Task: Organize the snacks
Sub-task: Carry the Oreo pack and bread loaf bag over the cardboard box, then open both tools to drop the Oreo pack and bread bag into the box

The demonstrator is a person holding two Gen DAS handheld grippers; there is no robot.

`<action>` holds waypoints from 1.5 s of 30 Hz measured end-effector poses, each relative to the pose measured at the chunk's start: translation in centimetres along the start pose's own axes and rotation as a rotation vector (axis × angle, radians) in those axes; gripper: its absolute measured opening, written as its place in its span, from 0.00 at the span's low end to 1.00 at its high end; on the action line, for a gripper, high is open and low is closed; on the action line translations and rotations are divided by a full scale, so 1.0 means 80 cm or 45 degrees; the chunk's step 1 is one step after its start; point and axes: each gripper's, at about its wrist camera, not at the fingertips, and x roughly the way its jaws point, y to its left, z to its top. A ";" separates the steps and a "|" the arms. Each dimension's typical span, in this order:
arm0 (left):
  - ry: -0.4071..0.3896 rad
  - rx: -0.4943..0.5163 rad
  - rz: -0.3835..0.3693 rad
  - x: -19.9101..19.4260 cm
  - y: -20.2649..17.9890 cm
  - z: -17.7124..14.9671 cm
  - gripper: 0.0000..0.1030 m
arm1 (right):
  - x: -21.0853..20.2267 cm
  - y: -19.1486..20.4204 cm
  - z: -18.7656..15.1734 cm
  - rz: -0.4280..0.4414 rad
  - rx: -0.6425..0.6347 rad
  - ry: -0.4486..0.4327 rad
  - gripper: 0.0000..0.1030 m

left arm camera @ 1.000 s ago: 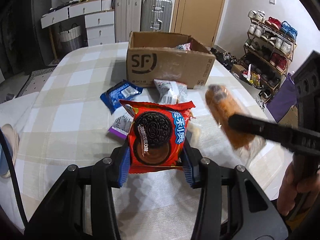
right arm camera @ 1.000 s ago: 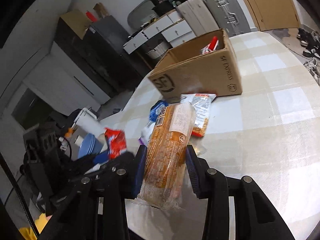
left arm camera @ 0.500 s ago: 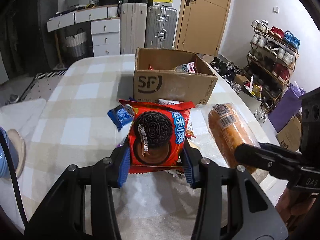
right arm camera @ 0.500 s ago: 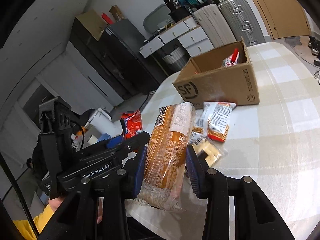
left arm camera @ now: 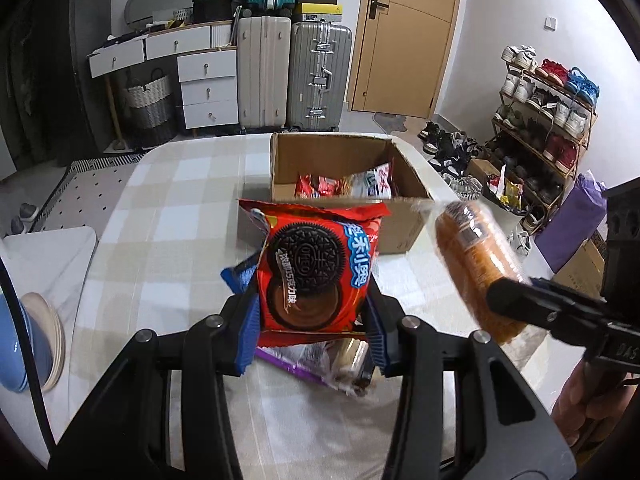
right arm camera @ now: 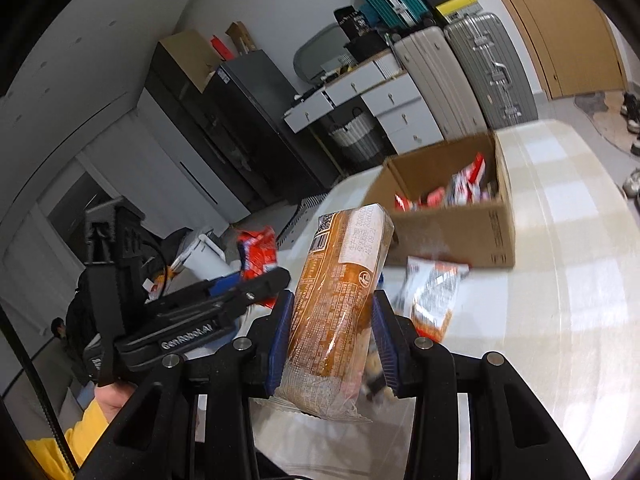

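Left gripper is clamped on the red Oreo pack, held above the checked table; right gripper pinches the wrapped bread loaf (label side up); cardboard box sits at 12 o'clock, snacks inside; loose packets lie underneath.

Even, soft indoor light, moderately bright; no hard shadows. Strong fisheye bending in both views, with black vignette at the corners. Left wrist view: sharp between the fingers, while the bread loaf to their right is motion-smeared. Right wrist view: blur beyond the fingers on the cardboard box; pale glare on the surface to their right.
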 end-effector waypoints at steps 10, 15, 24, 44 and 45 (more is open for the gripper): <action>0.020 0.044 0.039 0.022 0.008 0.076 0.40 | 0.006 0.003 0.079 -0.026 -0.029 -0.091 0.38; 0.060 0.050 0.031 0.050 0.005 0.119 0.40 | 0.021 -0.006 0.116 -0.039 -0.031 -0.115 0.38; 0.088 0.104 0.040 0.129 -0.013 0.190 0.40 | 0.059 -0.041 0.166 -0.092 -0.036 -0.105 0.38; 0.311 0.207 -0.061 0.325 -0.051 0.213 0.40 | 0.170 -0.147 0.196 -0.197 0.033 0.013 0.36; 0.319 0.206 -0.059 0.332 -0.051 0.212 0.40 | 0.175 -0.147 0.194 -0.209 0.027 0.026 0.34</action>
